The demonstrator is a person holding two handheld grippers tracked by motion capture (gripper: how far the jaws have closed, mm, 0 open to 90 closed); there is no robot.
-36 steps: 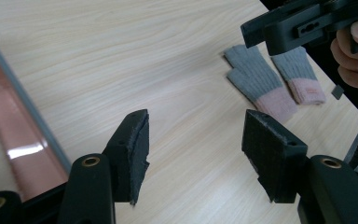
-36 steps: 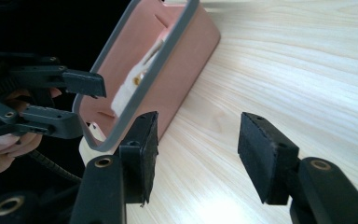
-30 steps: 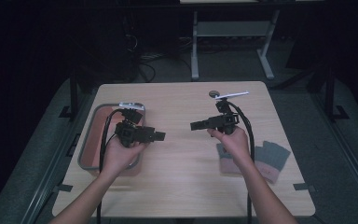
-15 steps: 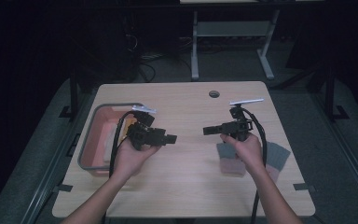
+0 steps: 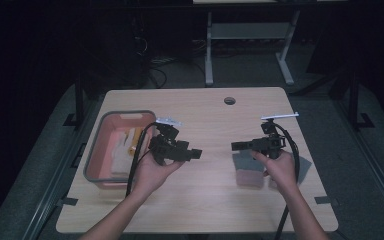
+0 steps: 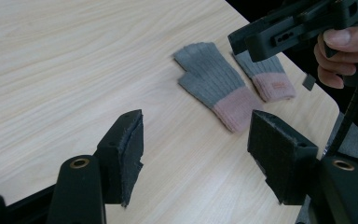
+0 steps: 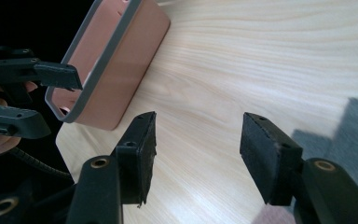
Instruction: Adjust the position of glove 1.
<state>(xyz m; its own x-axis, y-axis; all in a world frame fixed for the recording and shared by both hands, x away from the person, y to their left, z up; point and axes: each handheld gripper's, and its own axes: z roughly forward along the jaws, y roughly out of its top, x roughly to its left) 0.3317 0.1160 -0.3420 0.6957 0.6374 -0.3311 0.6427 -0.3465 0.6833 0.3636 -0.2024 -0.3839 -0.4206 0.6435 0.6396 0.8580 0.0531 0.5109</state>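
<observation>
My left claw [image 5: 196, 154] is above the table [image 5: 200, 115], just beside the pink bin [image 5: 111, 121]. Its jaws have just been opening and nothing is between them. My right claw [image 5: 236, 146] hangs over a glove [image 5: 248, 170]. Its jaws stand apart too, with nothing in them. The two claws point at each other. Two gloves lie flat near the table's right edge, grey with pink cuffs. One glove [image 6: 216, 86] lies just beside the other glove [image 6: 268, 79].
</observation>
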